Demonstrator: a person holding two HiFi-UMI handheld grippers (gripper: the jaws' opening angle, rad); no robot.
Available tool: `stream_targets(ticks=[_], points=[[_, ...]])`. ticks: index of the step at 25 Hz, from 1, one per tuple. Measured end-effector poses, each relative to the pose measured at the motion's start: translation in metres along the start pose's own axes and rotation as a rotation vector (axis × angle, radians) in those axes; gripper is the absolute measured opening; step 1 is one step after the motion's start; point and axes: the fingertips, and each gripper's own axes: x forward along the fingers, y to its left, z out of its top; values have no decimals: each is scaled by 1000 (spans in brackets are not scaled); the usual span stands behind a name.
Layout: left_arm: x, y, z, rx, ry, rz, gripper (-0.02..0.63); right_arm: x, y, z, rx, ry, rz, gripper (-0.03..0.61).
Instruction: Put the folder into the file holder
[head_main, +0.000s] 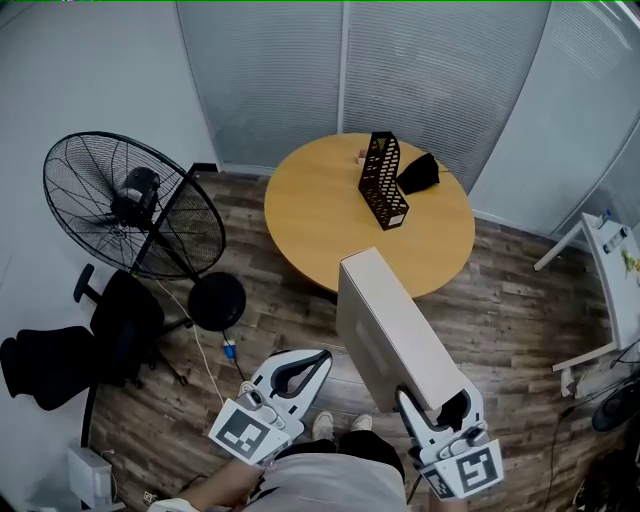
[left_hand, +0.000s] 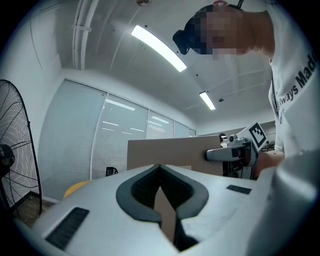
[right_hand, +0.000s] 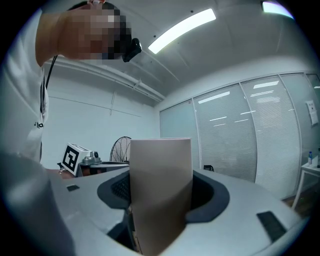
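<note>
A black mesh file holder stands upright on the round wooden table, with a black object beside it. My right gripper is shut on the near end of a beige folder. The folder is held on edge, well short of the table and pointing toward it. In the right gripper view the folder rises between the jaws of the right gripper. My left gripper hangs to the folder's left, shut with nothing held. In the left gripper view, the left gripper's tips meet.
A large black floor fan stands at the left, its round base nearby, and a black office chair sits below it. A white table is at the right edge. Frosted glass walls ring the room. The floor is wood plank.
</note>
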Motion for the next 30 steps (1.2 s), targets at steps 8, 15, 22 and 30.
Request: stream_targets(ticks=[8,15,22,30], points=[[21,11,0,-15,-18,-10,23,15,-16,-2,10,-4,-9,296],[55,23,-5,-10,-7,-11,23,33,-51,-1,7,-10,-10,296],[107,39,-8,-3,7,-11,23,59,-100,5,5,-19,-5,296],[176,57,-3,8,15,-9,23,89,-162,16,4,-24,6,296]])
